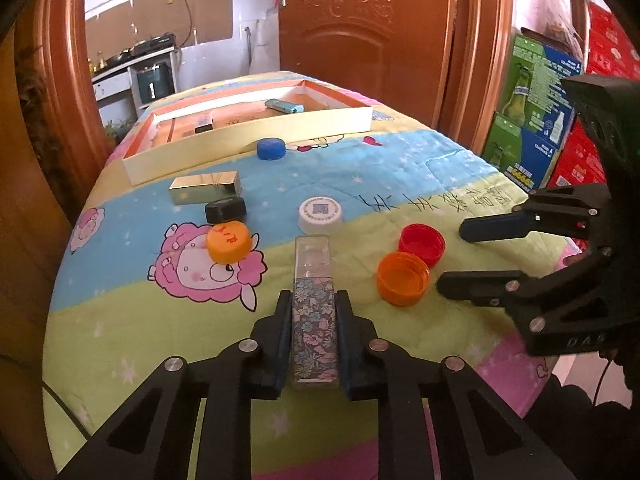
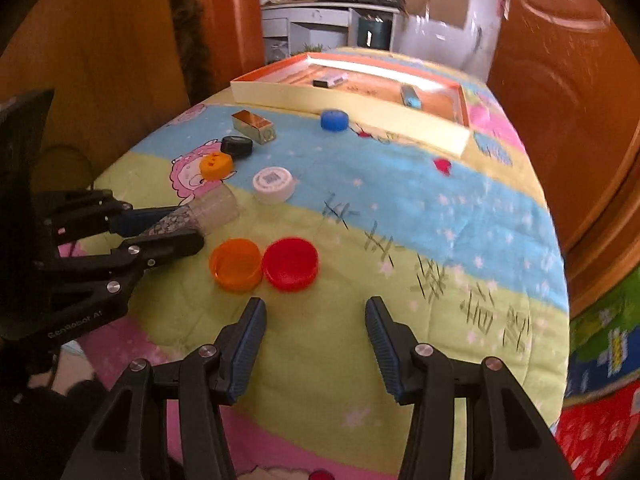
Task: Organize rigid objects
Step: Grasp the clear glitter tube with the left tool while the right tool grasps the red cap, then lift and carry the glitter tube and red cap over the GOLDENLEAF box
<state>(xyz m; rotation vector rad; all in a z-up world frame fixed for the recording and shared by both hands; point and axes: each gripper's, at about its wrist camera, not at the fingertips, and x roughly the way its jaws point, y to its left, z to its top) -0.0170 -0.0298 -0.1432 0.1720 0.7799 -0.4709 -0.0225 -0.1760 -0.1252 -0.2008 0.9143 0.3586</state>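
In the left wrist view, the left gripper [image 1: 313,300] has its jaws closed on the flowered clear box [image 1: 314,312], which lies on the worktop [image 1: 120,340].

In the right wrist view, the right gripper [image 2: 316,312] stands half-wide and empty, just before the red cap [image 2: 291,264] and the orange cap [image 2: 236,265].

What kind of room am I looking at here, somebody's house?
Most likely a home. A cartoon sheep quilt covers the table, a carved wooden door stands behind it, and a kitchen counter with pans shows through the doorway. Stacked drink cartons sit beside the table.
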